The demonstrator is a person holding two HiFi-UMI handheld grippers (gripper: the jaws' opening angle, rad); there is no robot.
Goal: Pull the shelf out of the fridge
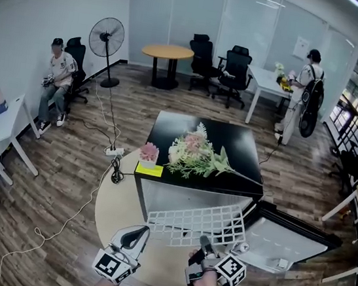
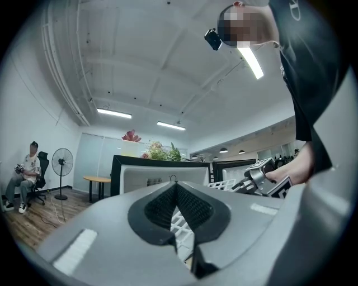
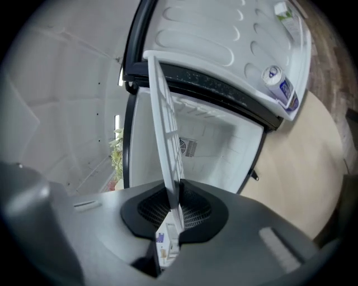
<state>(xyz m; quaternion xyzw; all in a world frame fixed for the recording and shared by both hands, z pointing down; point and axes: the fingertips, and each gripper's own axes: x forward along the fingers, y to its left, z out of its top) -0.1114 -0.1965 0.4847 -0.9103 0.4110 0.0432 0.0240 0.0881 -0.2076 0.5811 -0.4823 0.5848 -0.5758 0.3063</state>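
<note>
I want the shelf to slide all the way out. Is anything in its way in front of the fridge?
Nothing visible blocks it. The right tongs pinch the wire shelf, mostly out of the mini fridge over the round table. The door is swung aside; the flowers lie on top.

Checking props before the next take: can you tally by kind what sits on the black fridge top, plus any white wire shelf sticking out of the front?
Flower bunch: 1
Pink potted plant: 1
Yellow pad: 1
Wire shelf: 1
Total: 4
</note>
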